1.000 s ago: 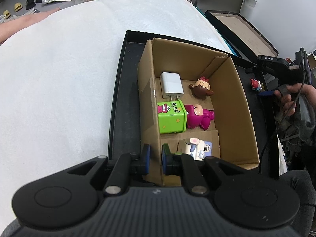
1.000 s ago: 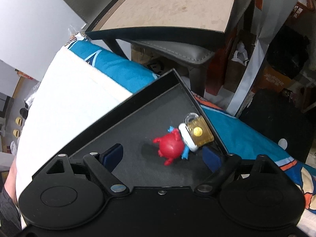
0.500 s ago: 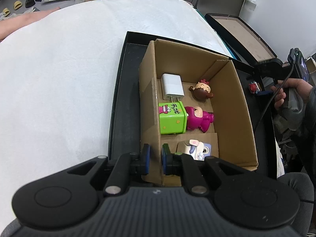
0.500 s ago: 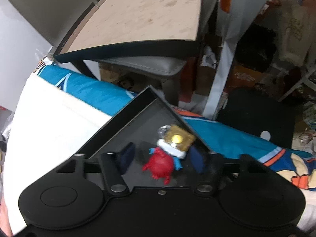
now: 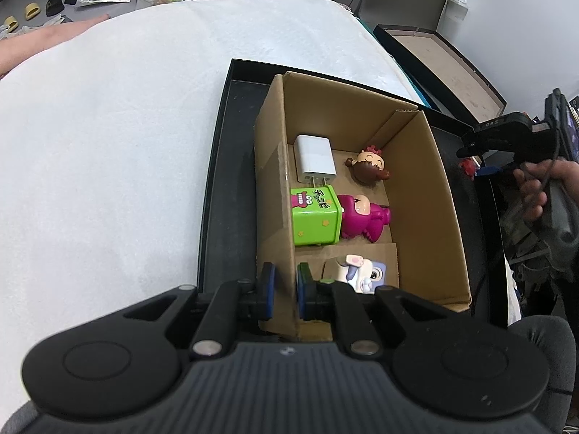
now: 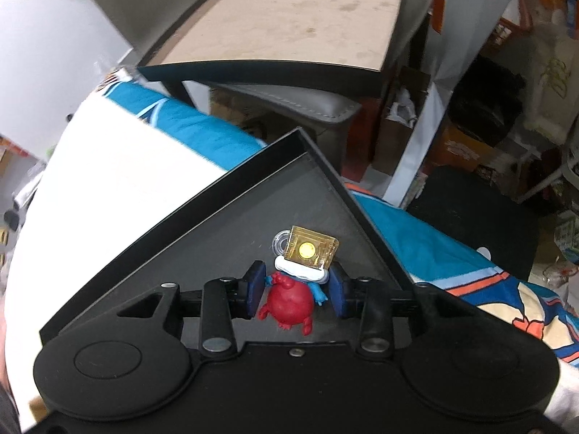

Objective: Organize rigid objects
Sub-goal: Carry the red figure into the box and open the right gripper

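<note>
Right wrist view alone: right gripper (image 6: 295,292) jaws bracketing red figure (image 6: 289,298) — contact unclear. Left wrist view: left gripper (image 5: 284,289) clamping cardboard box (image 5: 275,217) wall.

Five things in one cardboard box (image 5: 427,195) — one white charger (image 5: 314,158), one green cube (image 5: 315,215), three figurines. On one black tray (image 6: 202,231) — one red figure (image 6: 289,298), one amber padlock (image 6: 311,251).
</note>
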`<state>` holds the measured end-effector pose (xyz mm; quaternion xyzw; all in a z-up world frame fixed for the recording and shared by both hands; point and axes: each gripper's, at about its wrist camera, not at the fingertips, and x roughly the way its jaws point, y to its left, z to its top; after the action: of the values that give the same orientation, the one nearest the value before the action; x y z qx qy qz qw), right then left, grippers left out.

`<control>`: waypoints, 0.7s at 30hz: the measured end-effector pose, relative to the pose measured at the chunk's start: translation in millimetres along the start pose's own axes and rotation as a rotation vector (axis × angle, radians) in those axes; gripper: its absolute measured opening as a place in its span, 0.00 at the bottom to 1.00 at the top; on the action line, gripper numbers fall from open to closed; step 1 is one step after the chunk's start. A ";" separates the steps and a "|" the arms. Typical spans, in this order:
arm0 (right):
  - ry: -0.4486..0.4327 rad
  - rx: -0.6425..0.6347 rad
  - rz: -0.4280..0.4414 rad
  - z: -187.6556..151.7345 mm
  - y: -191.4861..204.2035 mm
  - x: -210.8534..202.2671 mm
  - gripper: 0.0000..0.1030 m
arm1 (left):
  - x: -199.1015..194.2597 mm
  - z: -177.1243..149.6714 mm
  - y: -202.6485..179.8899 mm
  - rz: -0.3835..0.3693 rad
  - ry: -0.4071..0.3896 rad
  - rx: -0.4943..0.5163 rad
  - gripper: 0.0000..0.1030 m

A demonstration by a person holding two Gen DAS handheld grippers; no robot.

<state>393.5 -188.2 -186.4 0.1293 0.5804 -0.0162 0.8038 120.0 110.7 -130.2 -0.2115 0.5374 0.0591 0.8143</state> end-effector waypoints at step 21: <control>0.014 -0.176 0.158 -41.1 30.2 -76.0 0.36 | -4.9 -3.5 -3.9 0.003 -0.020 0.020 0.09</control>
<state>335.9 -159.1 -121.4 0.1038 0.5733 0.0989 0.8067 116.2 106.4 -125.8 -0.2016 0.5300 0.0571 0.8217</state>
